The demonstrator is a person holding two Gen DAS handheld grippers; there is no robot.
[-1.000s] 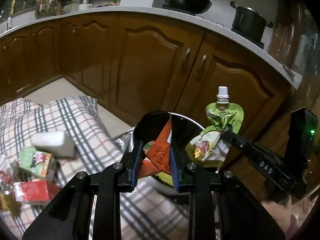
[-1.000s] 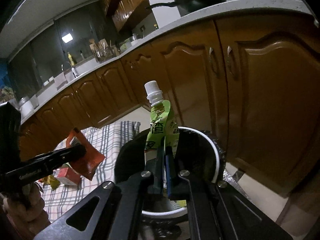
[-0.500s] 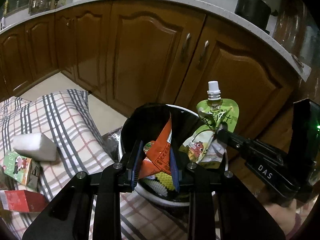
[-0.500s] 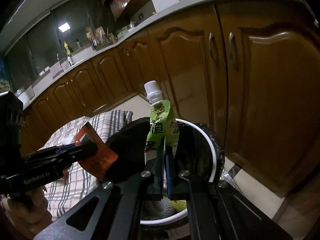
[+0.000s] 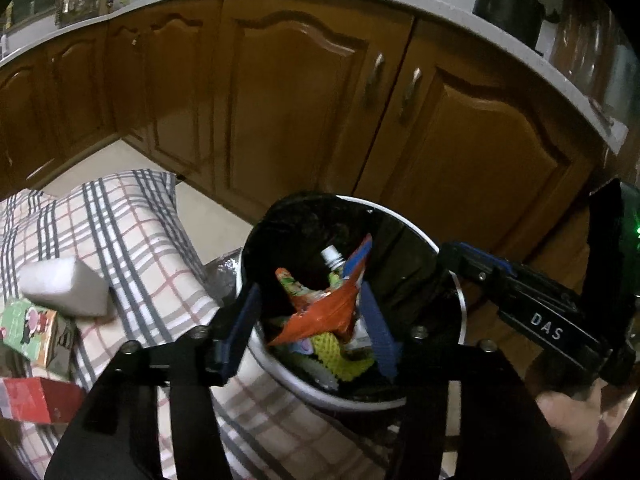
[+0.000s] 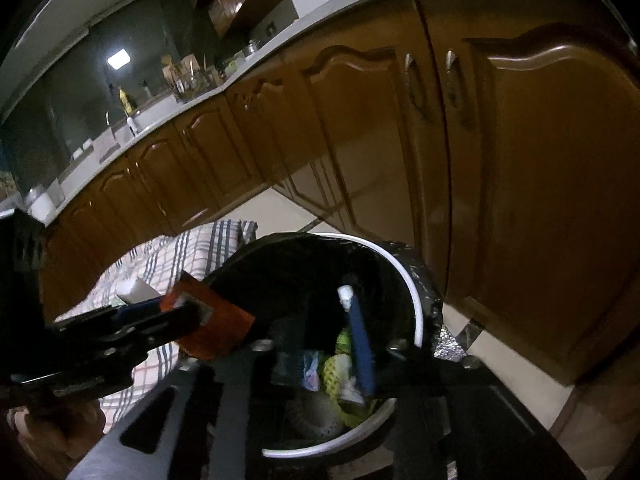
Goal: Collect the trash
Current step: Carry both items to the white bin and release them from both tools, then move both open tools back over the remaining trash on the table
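A white trash bin lined with a black bag stands by the brown cabinets; it also shows in the right wrist view. My left gripper is open above the bin, and an orange snack wrapper falls between its fingers; in the right wrist view the wrapper still sits by the left fingertips. My right gripper is open over the bin. The green drink pouch with a white cap lies inside the bin among other trash.
A plaid cloth lies on the floor left of the bin, with a white block, a green carton and a red box on it. Brown cabinet doors stand close behind the bin.
Both grippers have opened over the bin. The green pouch has dropped from my right gripper into the bin, and the orange wrapper is slipping out of my left gripper.
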